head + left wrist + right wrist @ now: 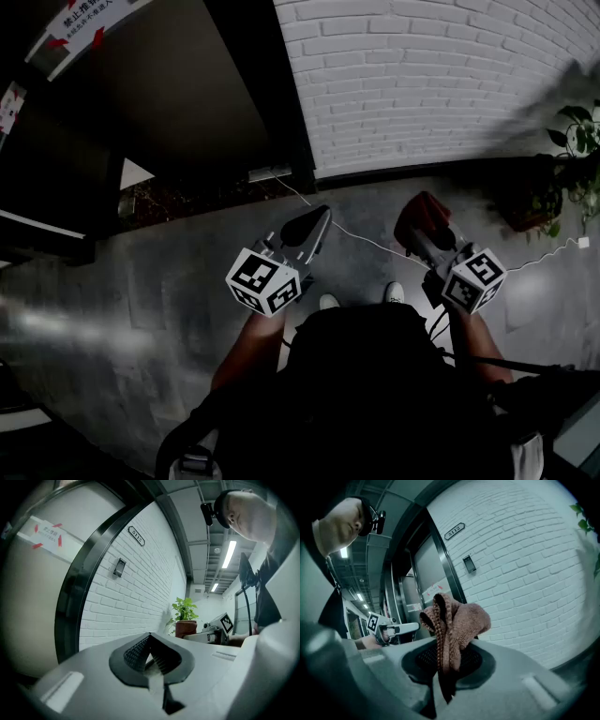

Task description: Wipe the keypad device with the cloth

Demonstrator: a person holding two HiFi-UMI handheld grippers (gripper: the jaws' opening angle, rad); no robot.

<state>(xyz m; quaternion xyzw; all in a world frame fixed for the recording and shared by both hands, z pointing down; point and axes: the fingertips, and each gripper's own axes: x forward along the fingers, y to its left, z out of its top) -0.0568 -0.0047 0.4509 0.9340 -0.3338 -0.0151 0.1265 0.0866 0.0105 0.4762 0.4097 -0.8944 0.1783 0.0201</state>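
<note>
- Head view: L gripper [312, 223] & R gripper [429, 236] held side by side over grey floor [141, 309], both pointing toward white brick wall [422, 75]. Reddish-brown cloth [420, 211] bunched at R gripper's tip. Leafy plant [574, 150] at far right by wall. Thin cable [366, 242] crosses floor.
- Left gripper view: jaws together, nothing btwn them. The keypad device [119, 567] is a small dark rectangular unit w/ a lighter face. It's mounted upright on the brick wall, near black door frame [77, 597] & well apart from both grippers. Brown pot [186, 628] near wall holds the green plant.
- Right gripper view: jaws clamped on cloth. It's knitted w/ a ribbed edge, folded over & standing up above jaws. Keypad device shows on wall beyond cloth, below number plaque [454, 530]; cloth not touching it.
</note>
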